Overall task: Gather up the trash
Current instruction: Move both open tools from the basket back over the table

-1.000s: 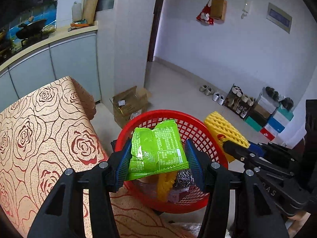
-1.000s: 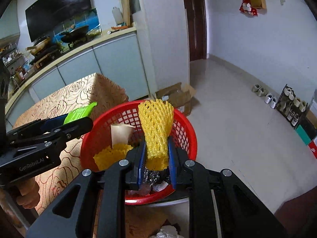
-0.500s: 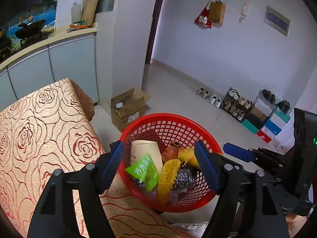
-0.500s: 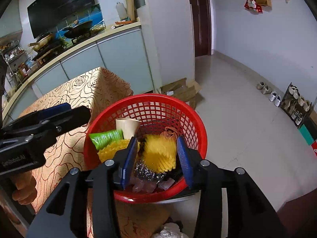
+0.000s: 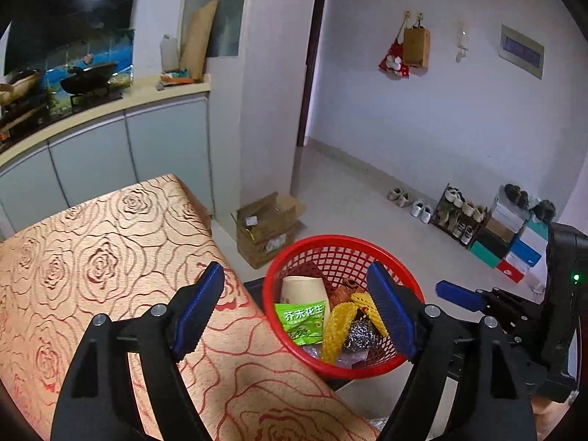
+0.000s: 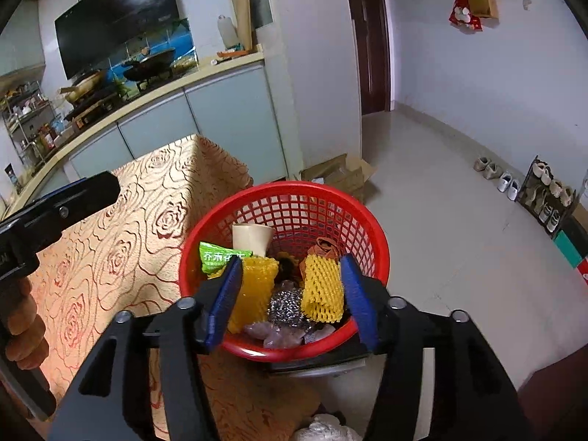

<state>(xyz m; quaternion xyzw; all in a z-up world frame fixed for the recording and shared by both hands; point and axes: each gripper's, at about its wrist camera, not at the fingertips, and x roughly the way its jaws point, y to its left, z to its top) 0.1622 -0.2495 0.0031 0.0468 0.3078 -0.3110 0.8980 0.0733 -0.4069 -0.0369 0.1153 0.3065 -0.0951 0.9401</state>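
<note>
Two opening claws (image 5: pixel 294 312) (image 6: pixel 290 297), basket (image 6: pixel 294 187) beside table edge (image 6: pixel 176 257)

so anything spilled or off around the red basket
Nothing spilled: the green snack packet, yellow foam nets and steel scourer all lie inside the red basket. The patterned tablecloth shows no litter.

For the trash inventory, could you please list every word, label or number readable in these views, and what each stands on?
"芥末花生": on the green snack packet in the red basket.
Small print on that packet: too small to read.
Label on the cardboard box on the floor: too small to read.
Lettering on the left gripper's body at the right view's edge: cut off, unreadable.
</note>
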